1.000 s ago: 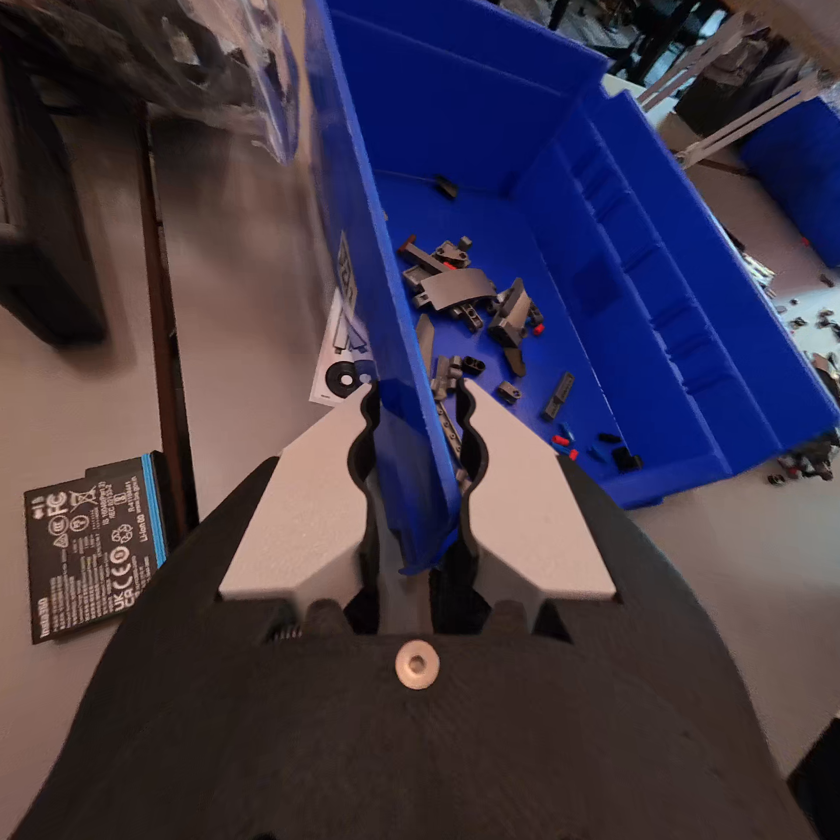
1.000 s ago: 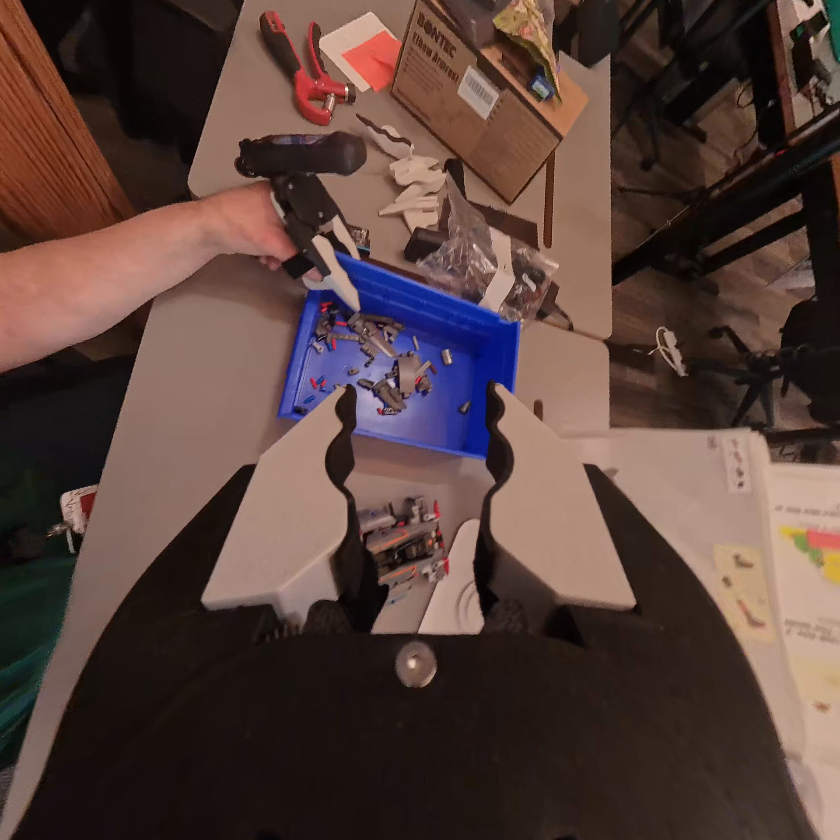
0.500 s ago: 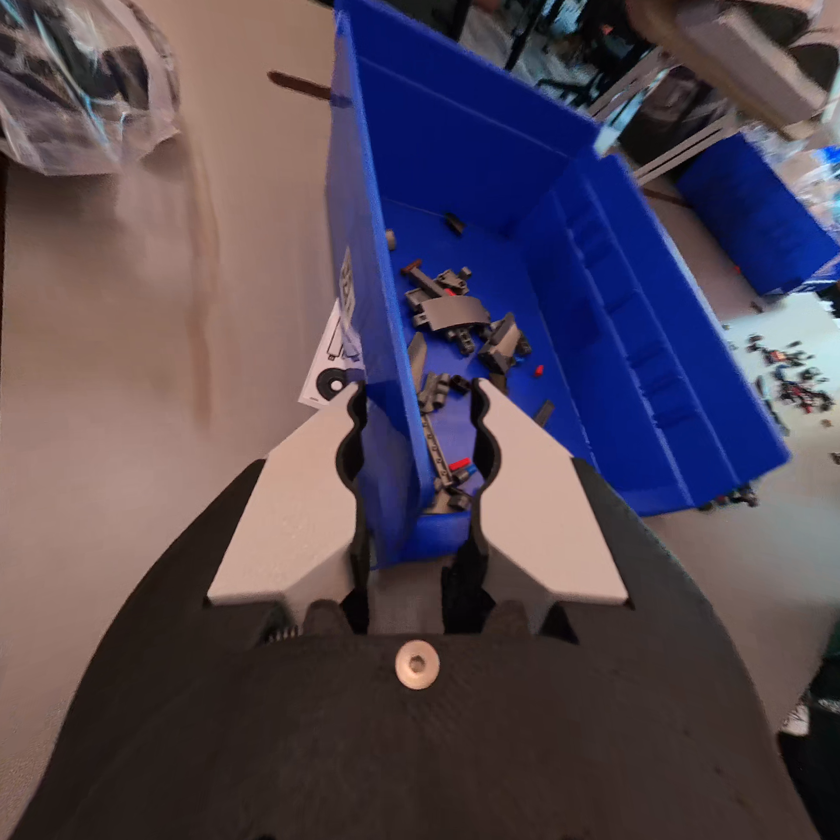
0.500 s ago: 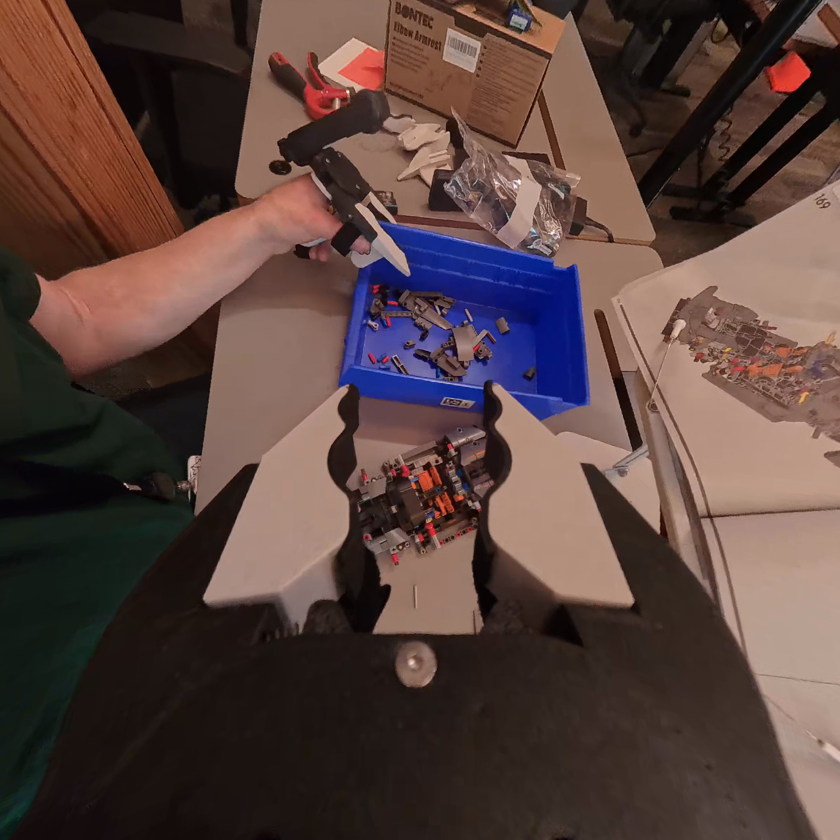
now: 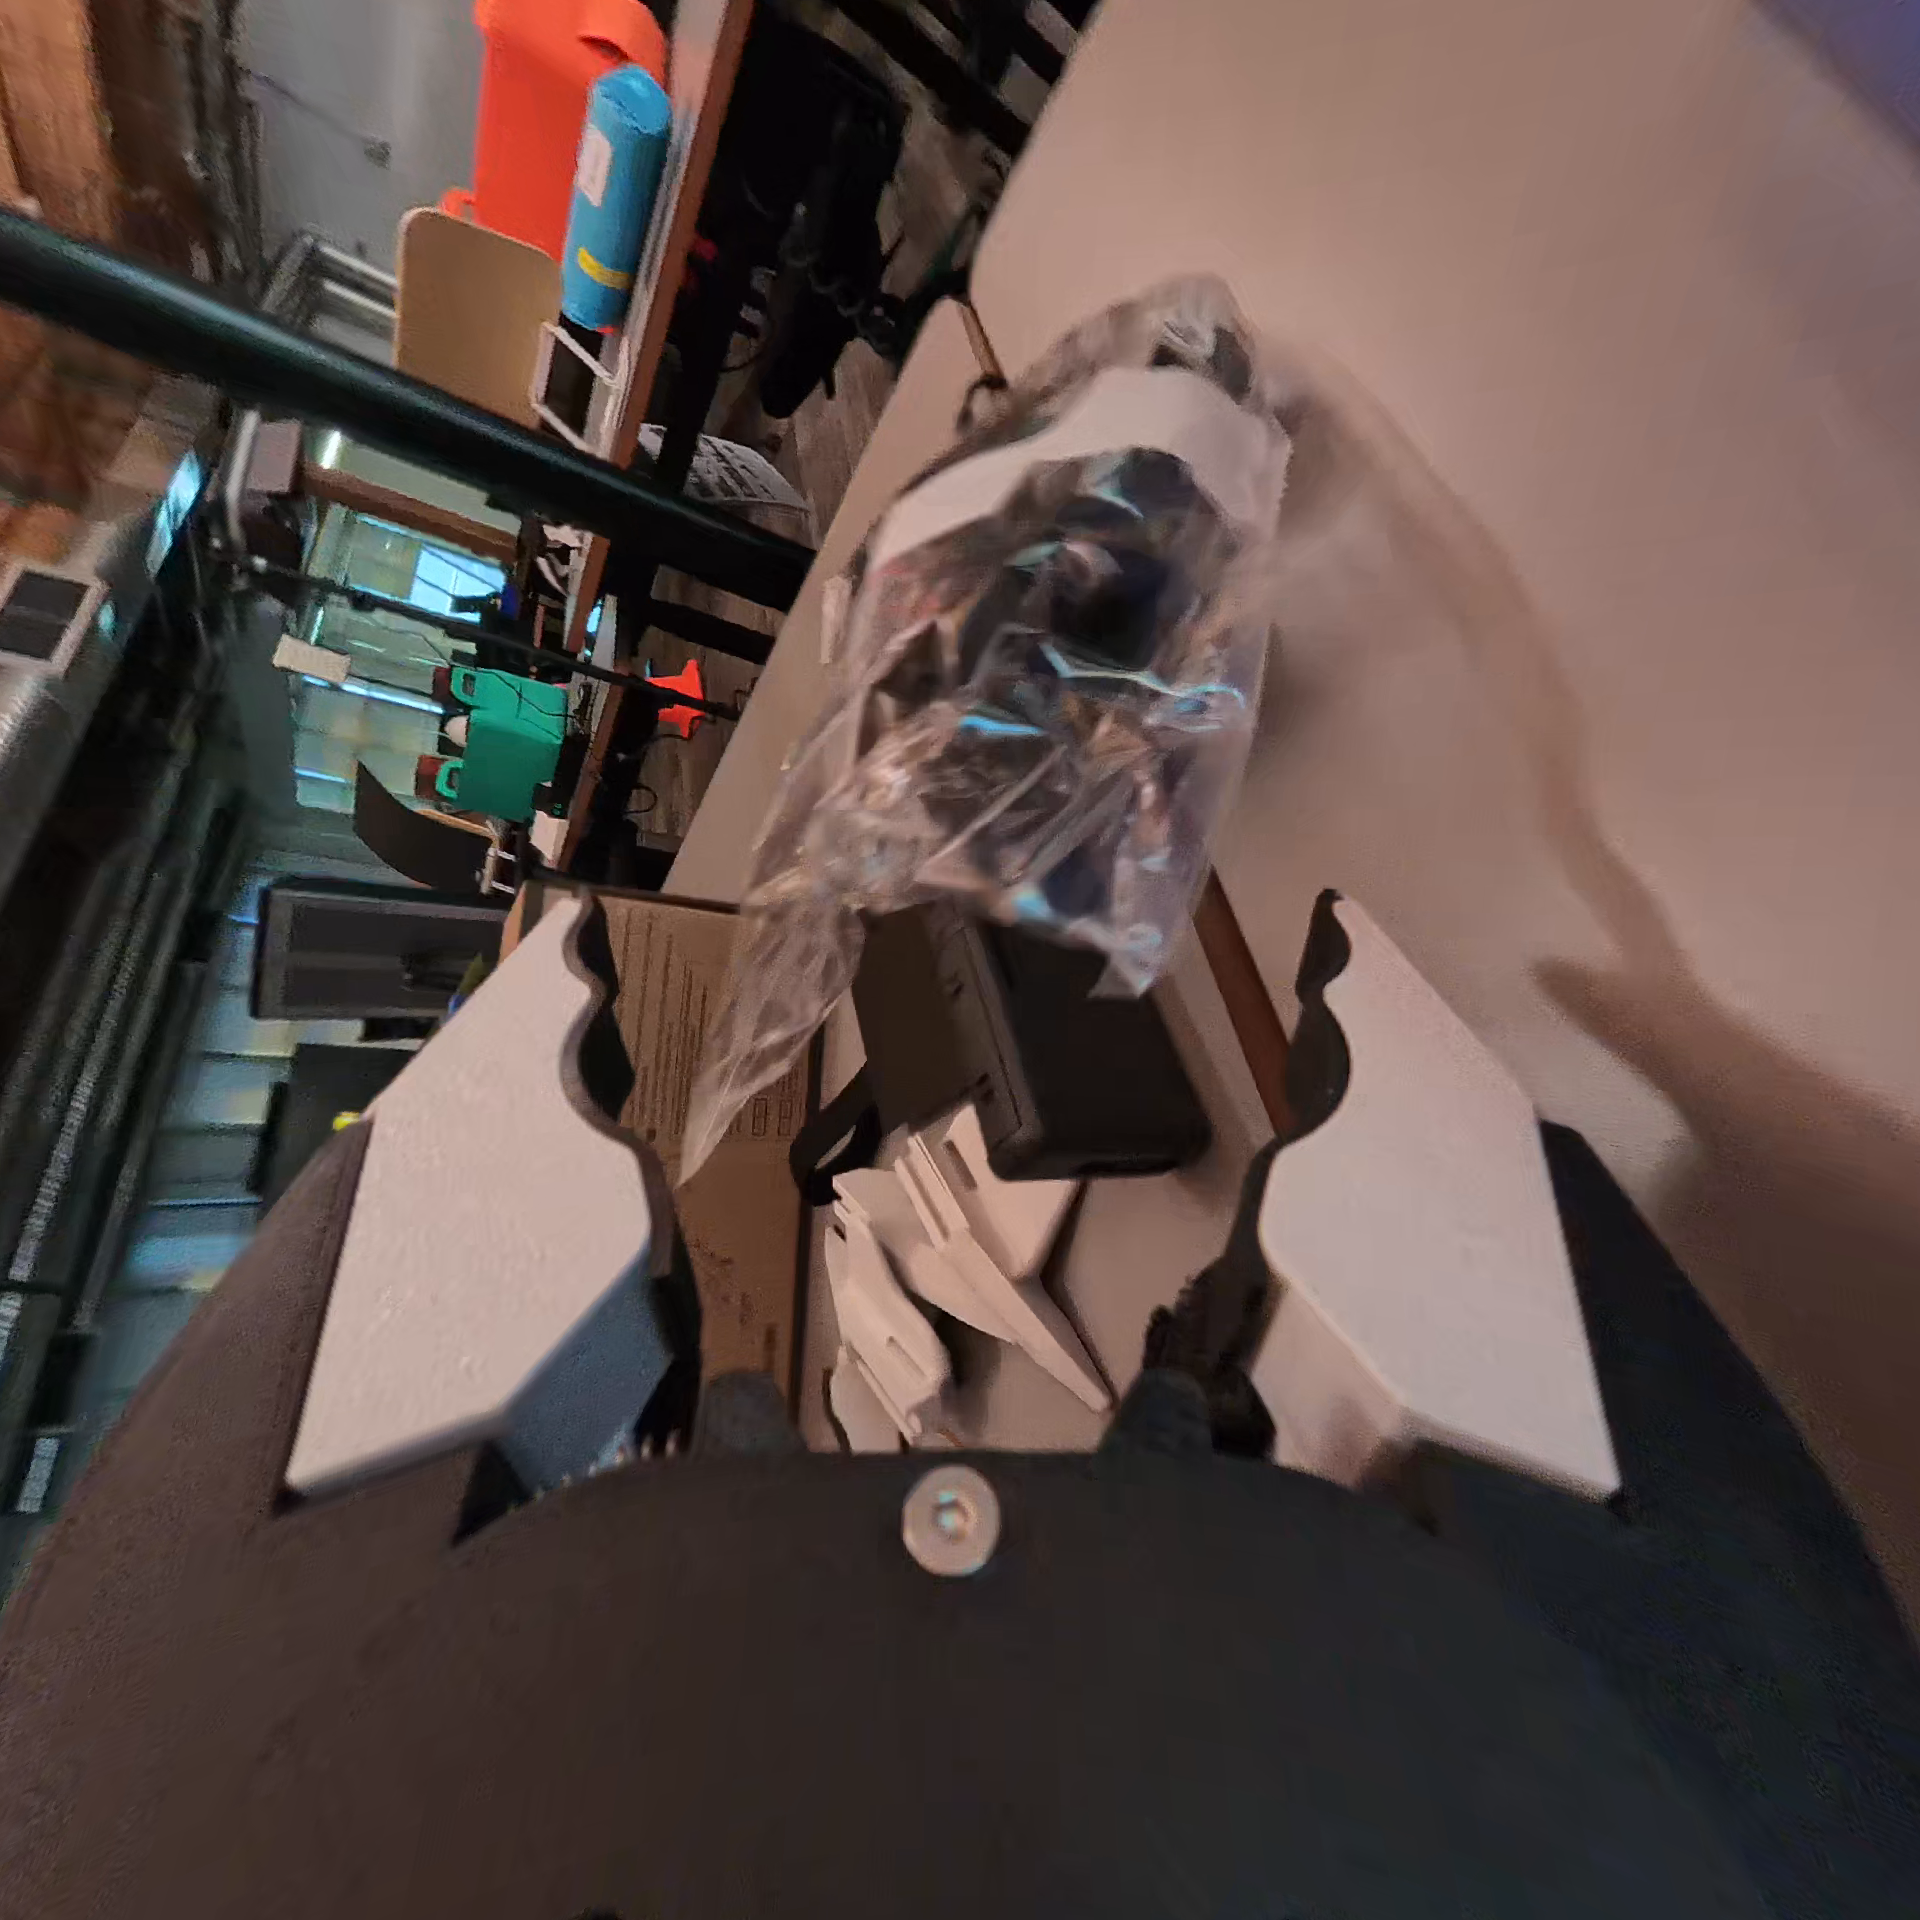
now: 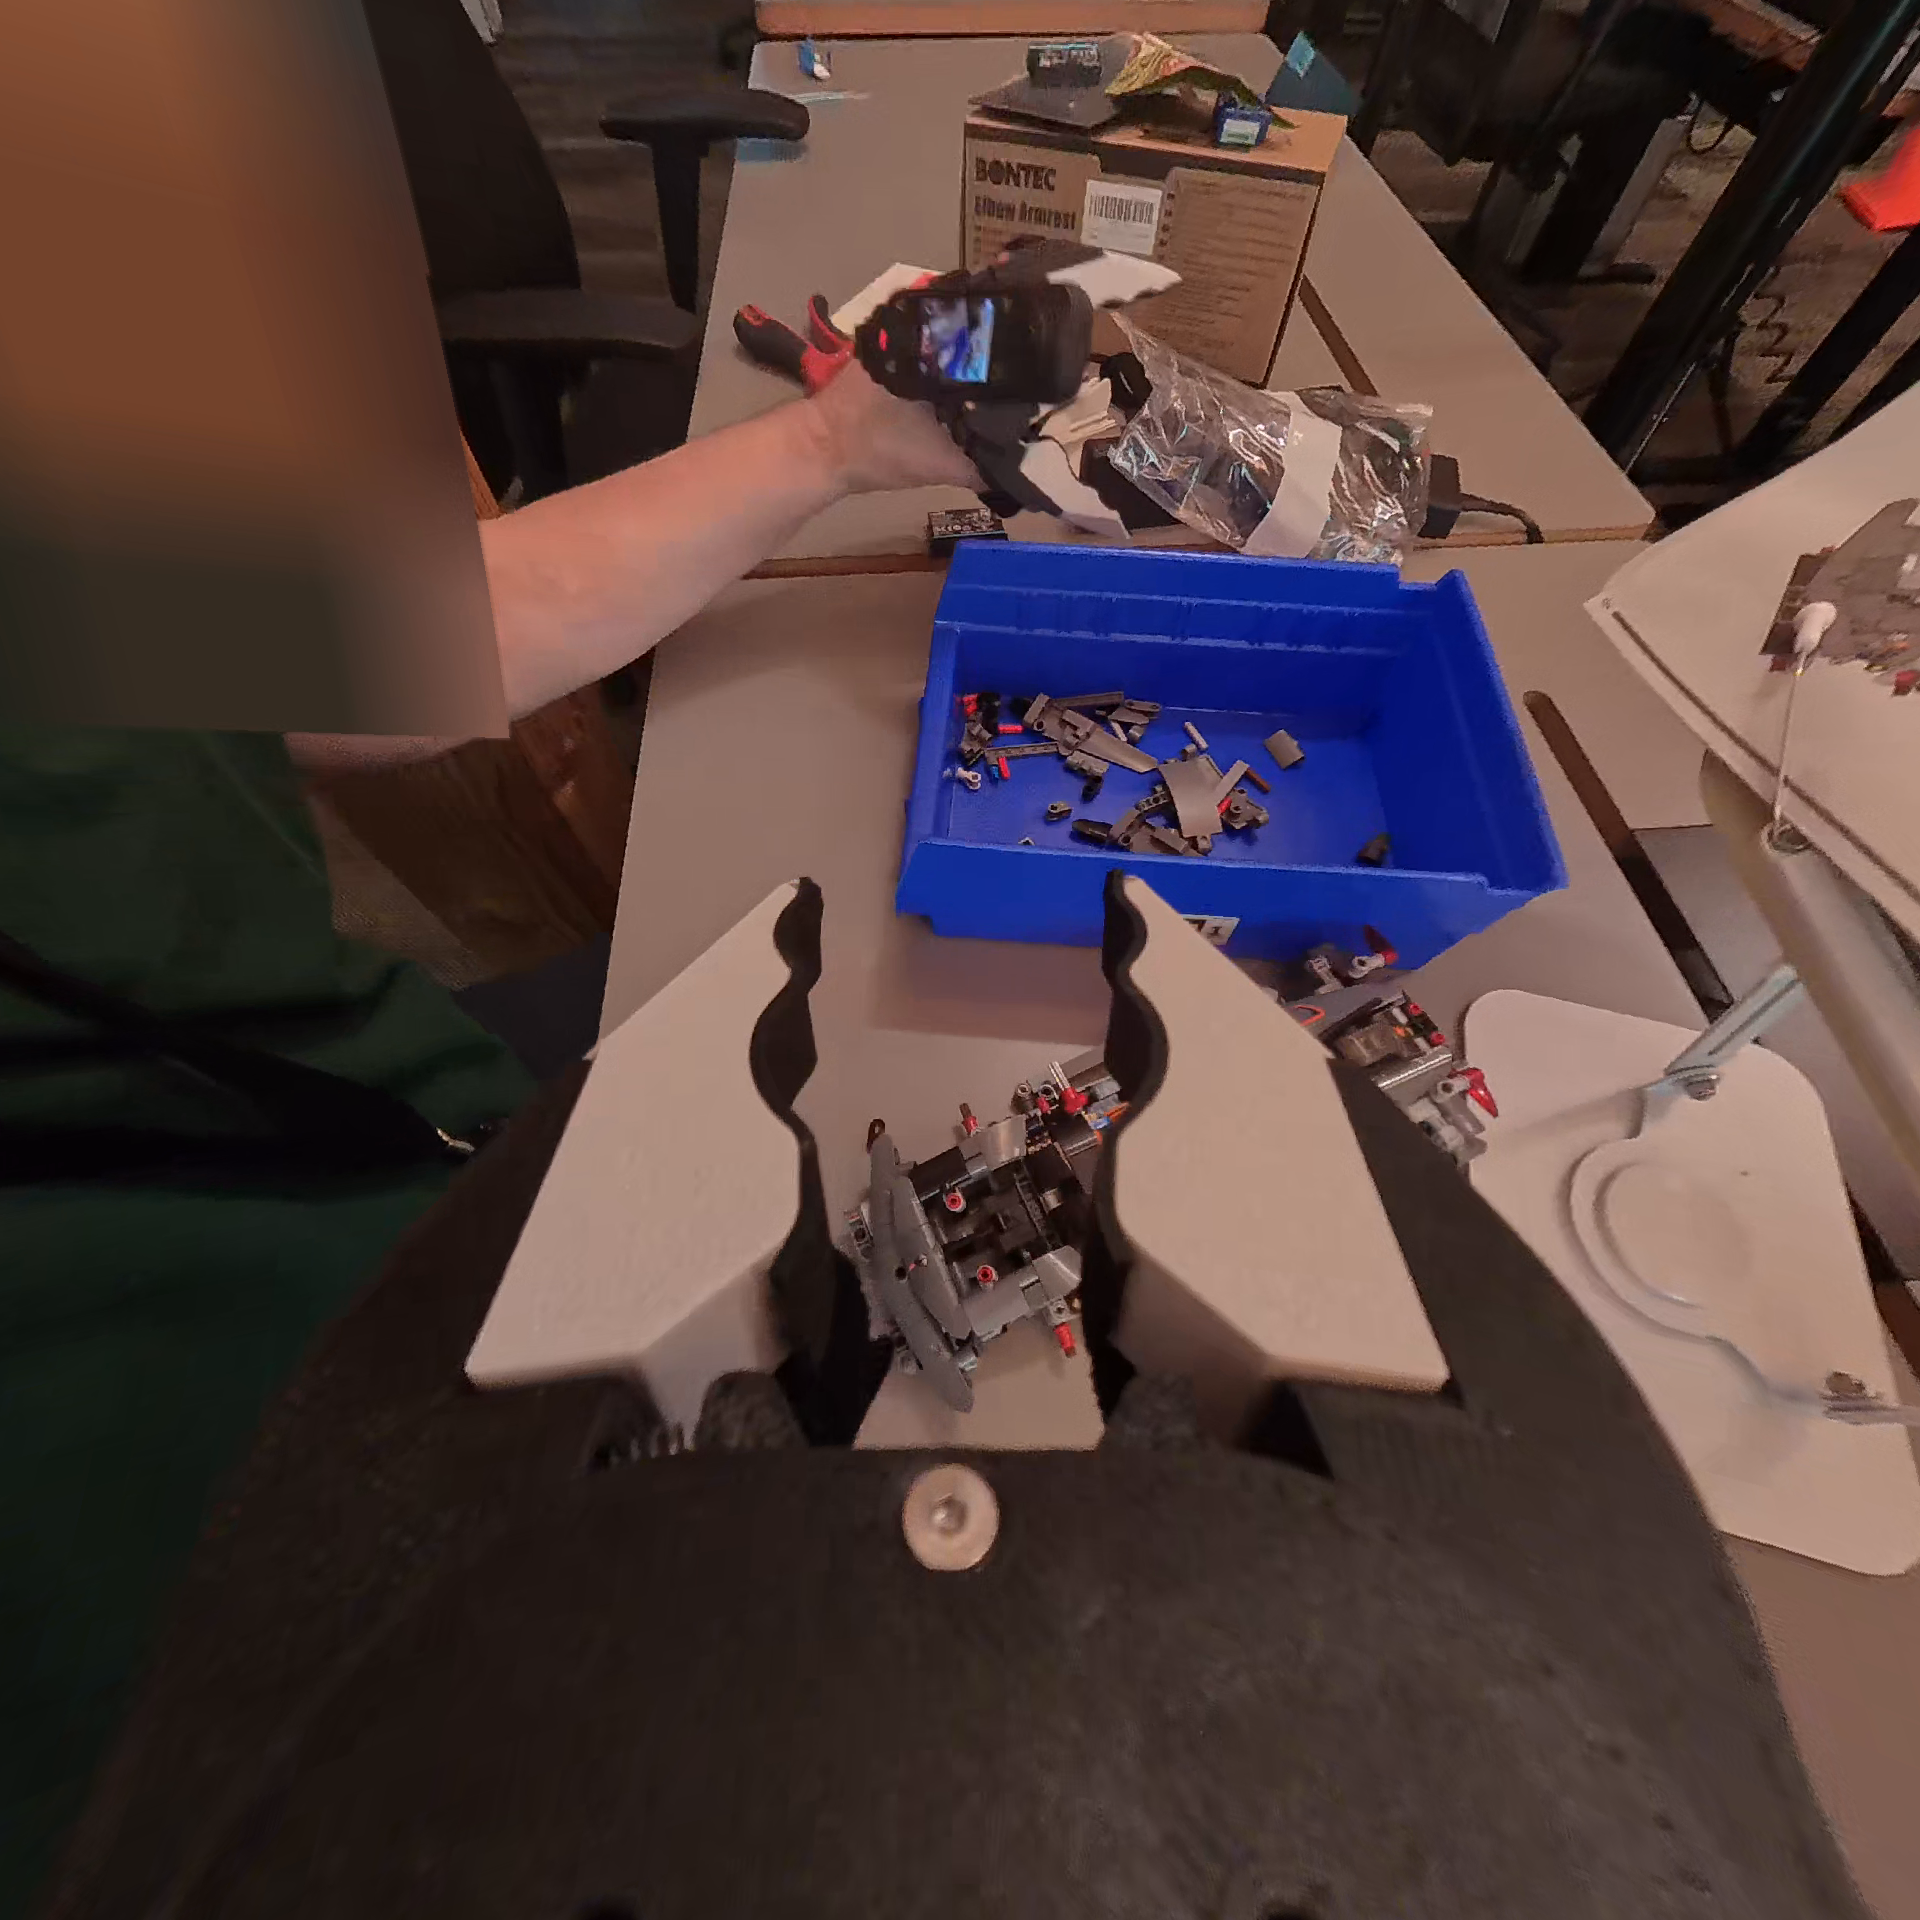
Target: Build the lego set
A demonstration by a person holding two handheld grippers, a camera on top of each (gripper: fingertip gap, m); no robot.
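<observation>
Lego model (image 6: 977, 1236): grey-black, red pins, between spread fingers of right hand-held gripper (image 6: 961, 904).

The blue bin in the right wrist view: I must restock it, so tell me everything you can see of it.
The blue bin is a rectangular open-topped tray that looks like moulded plastic, with a ribbed far wall and a small label on its near wall. It sits flat on the grey table, holding scattered loose lego pieces, mostly grey with some red and black. The partly built lego model lies just in front. Neither pair of tongs touches it.
</observation>
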